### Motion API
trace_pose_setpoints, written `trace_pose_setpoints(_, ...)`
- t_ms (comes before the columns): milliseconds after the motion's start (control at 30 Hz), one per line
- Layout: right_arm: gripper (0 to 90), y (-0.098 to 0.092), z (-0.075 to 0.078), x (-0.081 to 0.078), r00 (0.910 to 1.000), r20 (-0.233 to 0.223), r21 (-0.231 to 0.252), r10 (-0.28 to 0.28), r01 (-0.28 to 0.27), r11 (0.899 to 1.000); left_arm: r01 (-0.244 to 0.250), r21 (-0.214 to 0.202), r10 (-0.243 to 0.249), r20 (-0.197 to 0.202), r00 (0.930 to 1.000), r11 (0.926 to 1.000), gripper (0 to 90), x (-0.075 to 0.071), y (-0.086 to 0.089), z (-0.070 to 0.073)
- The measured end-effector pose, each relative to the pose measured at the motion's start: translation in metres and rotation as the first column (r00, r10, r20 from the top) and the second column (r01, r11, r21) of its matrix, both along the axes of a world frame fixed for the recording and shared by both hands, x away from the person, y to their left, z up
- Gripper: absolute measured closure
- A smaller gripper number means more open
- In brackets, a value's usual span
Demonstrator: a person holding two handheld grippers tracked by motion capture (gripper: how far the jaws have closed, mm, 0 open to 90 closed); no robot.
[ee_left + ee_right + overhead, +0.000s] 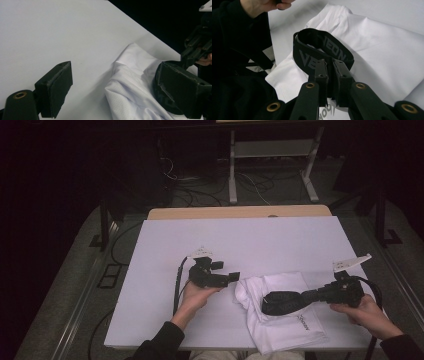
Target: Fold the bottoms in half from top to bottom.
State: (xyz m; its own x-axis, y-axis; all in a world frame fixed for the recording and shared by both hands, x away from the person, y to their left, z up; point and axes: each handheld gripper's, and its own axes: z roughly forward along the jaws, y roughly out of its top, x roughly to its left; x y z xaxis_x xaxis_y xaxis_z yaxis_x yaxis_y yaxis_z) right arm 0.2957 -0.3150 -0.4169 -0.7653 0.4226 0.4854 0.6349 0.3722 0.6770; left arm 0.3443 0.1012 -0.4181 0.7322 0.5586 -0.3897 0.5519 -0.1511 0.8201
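My right gripper is pinched tight on a black band, a loop of stretchy strap with grey letters on it. In the right gripper view the two jaws stand almost together with the near edge of the band clamped between them, and the rest of the loop lies open on the cloth ahead of the jaws. My right hand holds the gripper near the right edge of the table.

The band rests on a white shirt, folded and a little rumpled, which lies on the white table top toward its near right part. In the right gripper view the shirt spreads out under and beyond the band, with some small print showing on it just below my jaws.

My left gripper holds nothing. Its jaws stand wide apart, as the left gripper view shows, with bare table between them and the crumpled left edge of the shirt just ahead and to the side. The pads touch nothing. In the high view it sits just beside the shirt's left edge, apart from it, with my left hand under it. The right gripper and the band also show at the far right of the left gripper view.
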Motion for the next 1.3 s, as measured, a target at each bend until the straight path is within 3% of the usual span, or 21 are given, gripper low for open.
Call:
trace_pose_setpoints(300, 80.3, 0.0, -0.003, -0.013, 0.9998, 0.004, -0.005, 0.018, -0.018, 1.0, -0.013, -0.005, 0.013, 0.006, 0.9999, 0.9999, 8.1, 0.001, 0.005, -0.001)
trace_pose_setpoints(633, 78.3, -0.006, -0.008, -0.026, 0.9995, 0.002, -0.051, 0.033, -0.033, 0.998, -0.019, -0.016, 0.019, 0.016, 0.9997, 0.9997, 4.9, 0.0, 0.01, -0.002)
trace_pose_setpoints(967, 61.7, -0.016, -0.015, -0.038, 0.9998, -0.015, -0.121, 0.015, -0.016, 0.993, -0.004, -0.014, 0.004, 0.019, 0.9998, 0.9999, 3.2, -0.002, 0.009, -0.005)
trace_pose_setpoints(1167, 51.4, -0.028, -0.007, -0.04, 1.0, 0.009, -0.094, -0.001, 0.002, 0.996, 0.002, -0.016, -0.002, 0.022, 0.9998, 0.9999, 2.5, -0.004, 0.008, -0.004)
trace_pose_setpoints(1300, 50.8, -0.032, 0.003, -0.037, 0.9992, 0.036, -0.068, -0.017, 0.02, 0.997, 0.004, -0.015, -0.004, 0.02, 0.9998, 0.9999, 2.5, -0.005, 0.008, -0.005)
